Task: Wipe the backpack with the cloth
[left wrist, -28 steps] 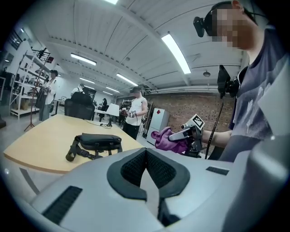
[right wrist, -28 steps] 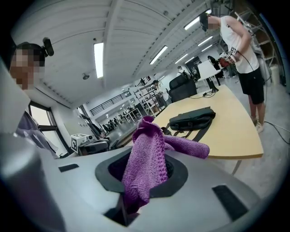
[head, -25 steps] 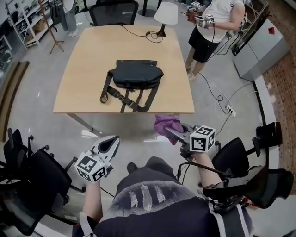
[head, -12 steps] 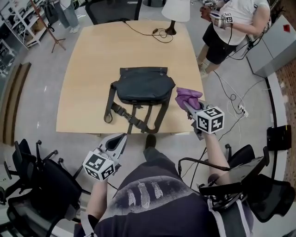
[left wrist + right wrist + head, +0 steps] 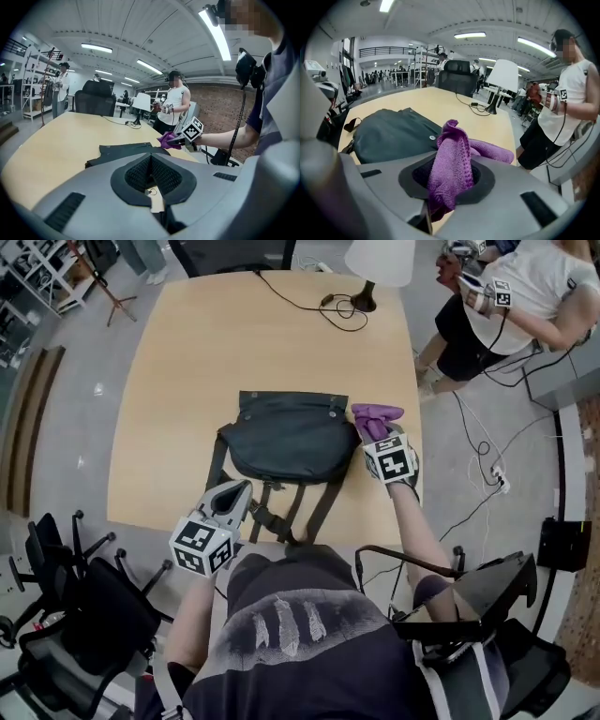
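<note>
A dark backpack (image 5: 286, 435) lies flat on the wooden table (image 5: 187, 362), its straps (image 5: 281, 512) trailing toward the near edge. My right gripper (image 5: 377, 433) is shut on a purple cloth (image 5: 377, 417), held just beside the backpack's right edge; the right gripper view shows the cloth (image 5: 452, 161) bunched between the jaws with the backpack (image 5: 391, 133) to the left. My left gripper (image 5: 234, 495) hovers at the near table edge by the straps, jaws shut with nothing in them. In the left gripper view the backpack (image 5: 124, 152) lies ahead.
A white lamp (image 5: 380, 263) with a black cable (image 5: 309, 304) stands at the table's far end. A person (image 5: 511, 306) with grippers stands at the far right. Office chairs (image 5: 66, 606) sit at my left and right, and cables (image 5: 483, 451) lie on the floor.
I have stepped up to the table. My right gripper carried the purple cloth forward from over the floor to beside the backpack. The left gripper rose to the table's near edge.
</note>
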`<state>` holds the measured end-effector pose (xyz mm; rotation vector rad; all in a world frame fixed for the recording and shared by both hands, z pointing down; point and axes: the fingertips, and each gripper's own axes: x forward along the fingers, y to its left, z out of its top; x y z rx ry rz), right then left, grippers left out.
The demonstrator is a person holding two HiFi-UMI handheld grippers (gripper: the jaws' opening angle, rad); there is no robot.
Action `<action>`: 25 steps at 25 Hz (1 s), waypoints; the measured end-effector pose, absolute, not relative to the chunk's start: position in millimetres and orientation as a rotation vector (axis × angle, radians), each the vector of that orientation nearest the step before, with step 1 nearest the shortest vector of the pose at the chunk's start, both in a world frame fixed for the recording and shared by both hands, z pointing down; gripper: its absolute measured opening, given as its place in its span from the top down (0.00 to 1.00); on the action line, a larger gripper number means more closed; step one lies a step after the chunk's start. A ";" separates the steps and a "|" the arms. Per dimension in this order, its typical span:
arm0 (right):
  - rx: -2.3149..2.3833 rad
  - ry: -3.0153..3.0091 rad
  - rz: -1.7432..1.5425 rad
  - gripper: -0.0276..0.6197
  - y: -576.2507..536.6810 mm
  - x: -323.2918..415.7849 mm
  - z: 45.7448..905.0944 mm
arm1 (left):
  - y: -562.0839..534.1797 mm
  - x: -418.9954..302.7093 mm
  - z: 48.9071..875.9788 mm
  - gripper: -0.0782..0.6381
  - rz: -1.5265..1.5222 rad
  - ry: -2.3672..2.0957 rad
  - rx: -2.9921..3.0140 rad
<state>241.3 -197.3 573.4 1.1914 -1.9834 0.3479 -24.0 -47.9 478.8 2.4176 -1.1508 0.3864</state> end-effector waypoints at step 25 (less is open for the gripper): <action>0.906 -1.877 0.449 0.89 -157.1 104.0 590.4 | -114.7 -73.0 547.3 0.88 0.477 -0.801 2.404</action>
